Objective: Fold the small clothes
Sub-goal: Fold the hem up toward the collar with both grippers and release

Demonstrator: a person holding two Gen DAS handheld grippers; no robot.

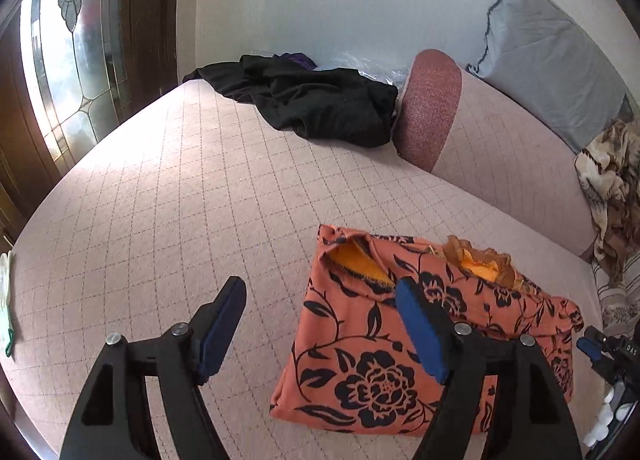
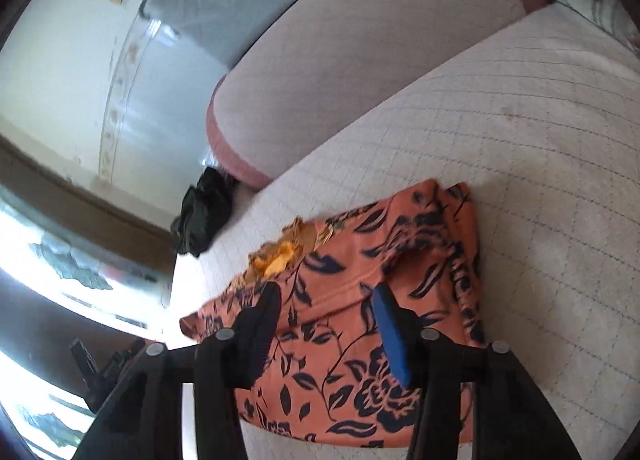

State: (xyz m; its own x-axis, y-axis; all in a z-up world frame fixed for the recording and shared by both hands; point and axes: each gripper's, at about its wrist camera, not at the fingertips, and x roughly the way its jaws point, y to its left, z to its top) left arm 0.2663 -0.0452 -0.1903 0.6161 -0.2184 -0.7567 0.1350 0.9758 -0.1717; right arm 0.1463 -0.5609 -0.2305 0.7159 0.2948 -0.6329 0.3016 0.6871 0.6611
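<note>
The orange flowered garment point(image 1: 380, 344) lies folded into a compact packet on the quilted bed point(image 1: 168, 196), below both grippers. The left gripper point(image 1: 320, 324) has its fingers spread with nothing between them; the right gripper point(image 2: 326, 324) holds its fingers apart above the cloth, pinching nothing. The fabric looks soft, light and limp; grasp it at a folded edge or corner. No containers are visible.
</note>
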